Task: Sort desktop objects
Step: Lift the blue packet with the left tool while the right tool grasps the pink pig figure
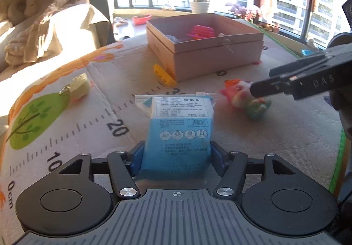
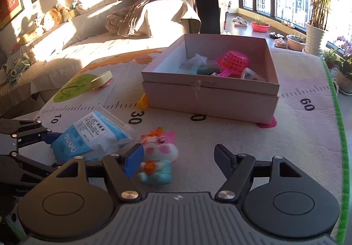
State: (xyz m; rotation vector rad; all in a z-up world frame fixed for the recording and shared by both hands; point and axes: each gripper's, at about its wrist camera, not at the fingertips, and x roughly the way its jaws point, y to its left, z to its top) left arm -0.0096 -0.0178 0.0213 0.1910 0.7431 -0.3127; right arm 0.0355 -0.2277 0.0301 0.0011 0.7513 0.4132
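Blue mask pack (image 1: 176, 133): it lies on the printed mat (image 1: 105, 100), near edge between your left gripper's pads, sealed clear top pointing toward the far box.
Left gripper (image 1: 176, 157): your blue pads sit against both sides of the pack's near end, clamped on it.
Right gripper (image 2: 178, 158): your jaws stand apart with nothing pressed between them; the left blue pad is just beside the toy's head, the right finger is over bare mat.
Squishy toy (image 2: 159, 157): a pink, white and teal figure lying on the mat just right of the mask pack, between your right gripper's fingers but nearer the left one.
Pink cardboard box (image 2: 211, 100): open, at the far middle of the mat, well apart from both grippers.
Box contents: a pink plastic basket (image 2: 233, 62) with some teal and clear items you cannot make out clearly.
Yellow clip (image 1: 164, 74): on the mat, touching or just beside the box's near left corner.
Tape roll (image 1: 80, 88): pale yellow, far left on the mat by the green tree print.
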